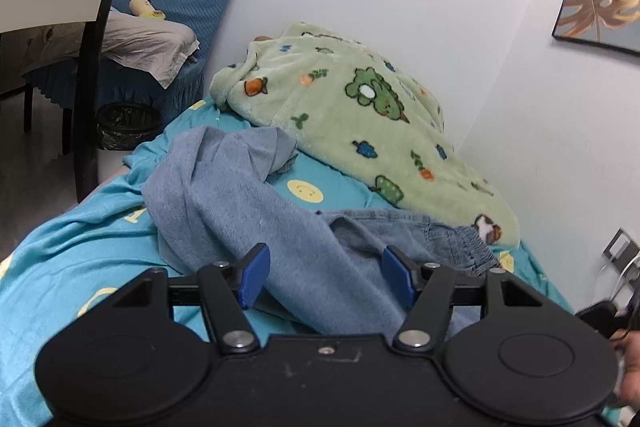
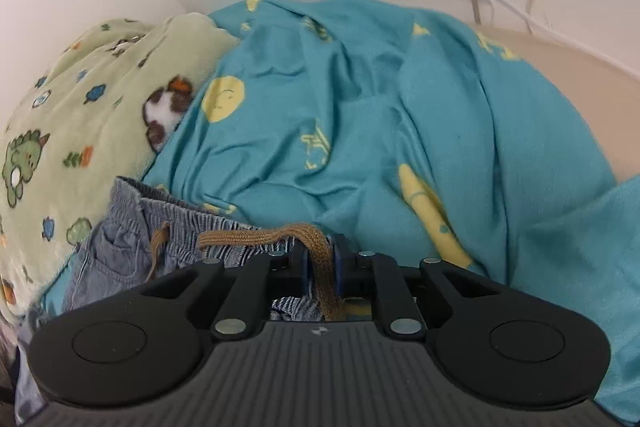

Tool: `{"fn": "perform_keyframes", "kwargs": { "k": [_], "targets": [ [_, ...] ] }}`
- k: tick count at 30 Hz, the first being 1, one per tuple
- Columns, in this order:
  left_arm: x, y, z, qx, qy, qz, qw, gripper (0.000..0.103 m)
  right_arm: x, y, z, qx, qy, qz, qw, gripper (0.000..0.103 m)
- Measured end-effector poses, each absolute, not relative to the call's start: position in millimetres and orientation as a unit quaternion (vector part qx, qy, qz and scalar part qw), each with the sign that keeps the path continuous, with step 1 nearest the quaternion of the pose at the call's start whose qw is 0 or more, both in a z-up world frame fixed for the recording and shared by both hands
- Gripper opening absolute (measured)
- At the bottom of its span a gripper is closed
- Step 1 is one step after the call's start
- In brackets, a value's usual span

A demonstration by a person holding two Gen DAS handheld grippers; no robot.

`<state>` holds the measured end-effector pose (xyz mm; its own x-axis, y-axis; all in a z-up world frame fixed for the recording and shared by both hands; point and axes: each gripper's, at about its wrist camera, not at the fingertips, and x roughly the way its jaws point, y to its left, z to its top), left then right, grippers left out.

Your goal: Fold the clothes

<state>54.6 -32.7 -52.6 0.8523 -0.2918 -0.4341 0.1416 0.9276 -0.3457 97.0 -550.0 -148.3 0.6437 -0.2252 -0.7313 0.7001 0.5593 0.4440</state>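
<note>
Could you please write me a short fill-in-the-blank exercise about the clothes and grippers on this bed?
1. The right hand-held gripper is shut on the brown ____.
2. The left hand-held gripper hangs ____ over the blue-grey garment.
3. The denim trousers lie beside the ____ fleece blanket.

Missing: drawstring; open; green

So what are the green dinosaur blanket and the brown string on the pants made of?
The green blanket looks like soft fleece: its surface is fuzzy and matte, with blurry-edged prints. The brown string looks like flat braided cord, maybe cotton: a criss-cross weave shows. The pants look like thin faded denim, though I can't be sure.
</note>
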Motion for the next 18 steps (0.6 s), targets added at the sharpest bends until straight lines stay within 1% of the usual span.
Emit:
{"fn": "perform_keyframes", "kwargs": {
  "k": [3, 4, 7, 9, 12, 15, 16, 18],
  "targets": [
    [53, -34, -54, -0.147, 0.25, -0.108, 0.951, 0.059, 97, -539, -132, 0.347, 0.303, -0.274, 0.844, 0.02],
    [52, -33, -53, -0.148, 0.249, -0.107, 0.951, 0.059, 94, -536, -128, 0.335, 0.297, -0.277, 0.85, 0.024],
    [50, -32, -49, -0.15, 0.245, -0.104, 0.952, 0.059, 82, -529, -116, 0.314, 0.267, -0.294, 0.862, 0.043],
    [49, -33, -46, -0.146, 0.243, -0.103, 0.953, 0.059, 78, -521, -105, 0.303, 0.239, -0.295, 0.874, 0.044],
    [50, -35, -45, -0.145, 0.247, -0.101, 0.953, 0.059, 79, -494, -89, 0.268, 0.208, -0.271, 0.901, 0.049],
    [54, -36, -45, -0.149, 0.264, -0.088, 0.949, 0.06, 85, -448, -87, 0.231, 0.205, -0.188, 0.933, 0.05],
    [55, -36, -46, -0.154, 0.273, -0.084, 0.946, 0.06, 85, -429, -88, 0.216, 0.202, -0.157, 0.942, 0.052],
    [55, -36, -46, -0.162, 0.274, -0.088, 0.944, 0.06, 90, -392, -95, 0.195, 0.21, -0.07, 0.955, 0.053]
  ]
}}
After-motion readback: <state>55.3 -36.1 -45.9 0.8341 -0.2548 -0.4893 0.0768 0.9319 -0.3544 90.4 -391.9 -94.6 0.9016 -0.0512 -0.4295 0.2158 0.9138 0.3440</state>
